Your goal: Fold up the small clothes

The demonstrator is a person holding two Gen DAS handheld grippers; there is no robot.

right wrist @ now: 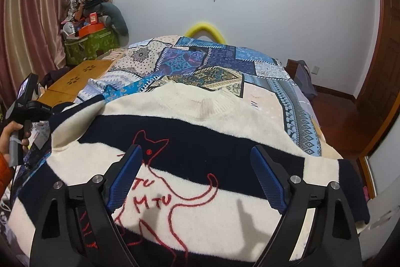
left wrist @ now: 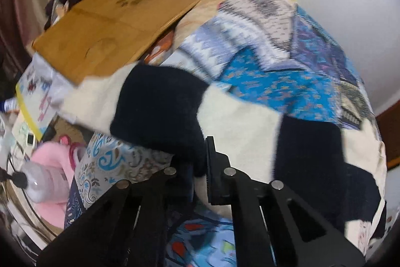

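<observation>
striped sweater (right wrist: 200,121) lies spread flat on patchwork bedspread (right wrist: 220,66), collar toward the far wall, red fox outline facing up. left gripper (left wrist: 197,162) clamped on a navy-and-cream fold of the sweater at its edge near the wooden lap table (left wrist: 117,24). right gripper (right wrist: 195,177) jaws wide, above the fox motif, gripping nothing.

You're over a sweater (right wrist: 200,131) in cream and navy bands with a red outlined animal and red letters. Under it your bedspread (right wrist: 212,61) is a blue, white and beige patchwork; beside it a honey-brown tray (left wrist: 117,24).
</observation>
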